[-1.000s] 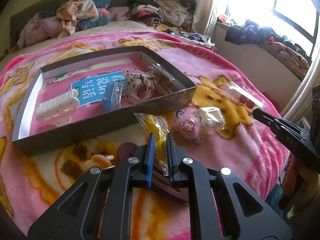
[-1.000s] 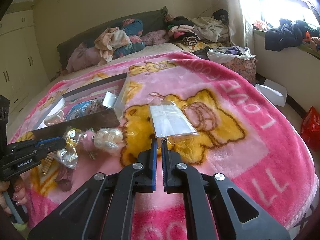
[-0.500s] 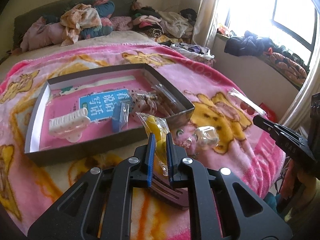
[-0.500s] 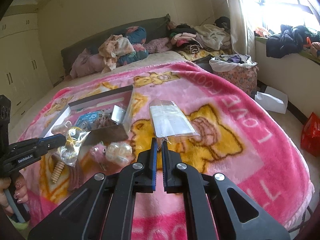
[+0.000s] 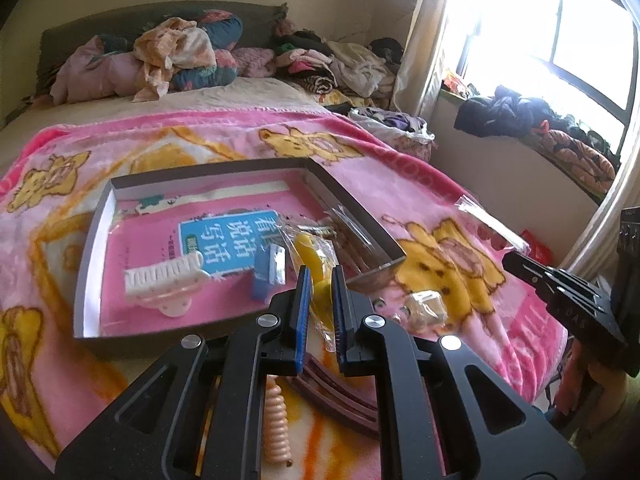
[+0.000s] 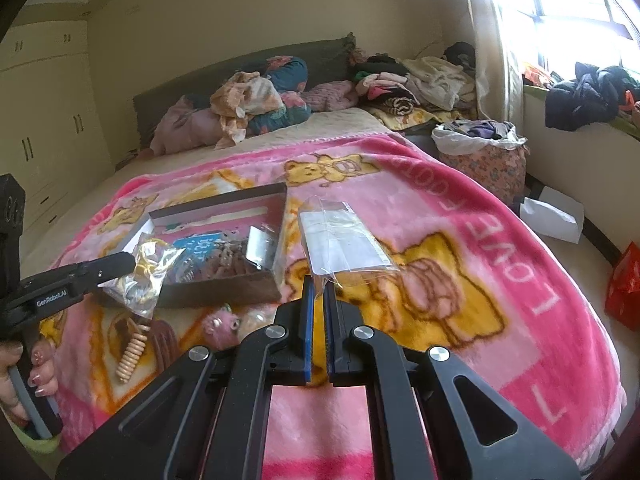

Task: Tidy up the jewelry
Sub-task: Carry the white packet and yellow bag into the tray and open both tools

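Observation:
My left gripper (image 5: 319, 276) is shut on a clear plastic bag with a yellow item (image 5: 310, 254) and holds it above the near edge of the shallow dark box (image 5: 92, 236). The same bag shows in the right wrist view (image 6: 144, 272), hanging from the left gripper (image 6: 124, 262). My right gripper (image 6: 318, 286) is shut on the corner of a clear flat packet with a white card (image 6: 340, 240), held above the pink blanket. The box holds a white hair clip (image 5: 164, 280), a blue item (image 5: 266, 276) and several small pieces at its right end.
On the blanket by the box lie a pink fluffy charm (image 6: 222, 322), a clear wrapped piece (image 5: 426, 306), a beige spiral hair tie (image 5: 276, 424) and a brown hairband (image 5: 340, 396). Piled clothes lie at the bed's head. The bed edge drops off at right.
My left gripper has risen and moved forward with the bag, from over the blanket to above the box's near edge. My right gripper has lifted with the packet.

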A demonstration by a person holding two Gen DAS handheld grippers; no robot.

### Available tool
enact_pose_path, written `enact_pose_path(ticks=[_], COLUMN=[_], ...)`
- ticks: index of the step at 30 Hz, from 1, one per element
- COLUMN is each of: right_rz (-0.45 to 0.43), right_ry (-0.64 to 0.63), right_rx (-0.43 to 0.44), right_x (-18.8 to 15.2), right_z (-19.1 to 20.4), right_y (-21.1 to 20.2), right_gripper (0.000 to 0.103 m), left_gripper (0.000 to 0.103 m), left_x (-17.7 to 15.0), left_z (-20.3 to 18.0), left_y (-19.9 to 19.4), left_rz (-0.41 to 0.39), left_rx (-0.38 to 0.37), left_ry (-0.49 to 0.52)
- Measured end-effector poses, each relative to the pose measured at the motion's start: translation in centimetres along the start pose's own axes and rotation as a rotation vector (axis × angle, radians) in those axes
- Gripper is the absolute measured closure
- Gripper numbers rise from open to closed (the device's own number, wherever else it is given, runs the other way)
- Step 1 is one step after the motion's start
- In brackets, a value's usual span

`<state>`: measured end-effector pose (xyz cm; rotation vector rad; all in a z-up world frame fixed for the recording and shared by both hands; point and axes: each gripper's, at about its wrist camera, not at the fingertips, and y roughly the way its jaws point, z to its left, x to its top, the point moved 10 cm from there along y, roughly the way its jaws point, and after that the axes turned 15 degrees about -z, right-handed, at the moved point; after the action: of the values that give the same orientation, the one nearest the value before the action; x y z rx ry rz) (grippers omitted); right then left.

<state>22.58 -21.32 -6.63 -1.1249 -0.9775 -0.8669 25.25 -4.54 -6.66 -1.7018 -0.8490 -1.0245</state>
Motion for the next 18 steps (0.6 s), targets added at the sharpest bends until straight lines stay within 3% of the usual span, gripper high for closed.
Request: enact_pose_path(ticks=[18], right_rz=[0.018], right_ry=[-0.044], right_rx=[0.104], right_x=[1.9], right_z=[5.7], right_y=[5.7], right_gripper=[0.098], left_gripper=[0.098], left_x=[2.3], left_z=[7.4], left_y=[1.6], left_rz=[-0.045], left_rx=[0.120], left_ry=[-0.081])
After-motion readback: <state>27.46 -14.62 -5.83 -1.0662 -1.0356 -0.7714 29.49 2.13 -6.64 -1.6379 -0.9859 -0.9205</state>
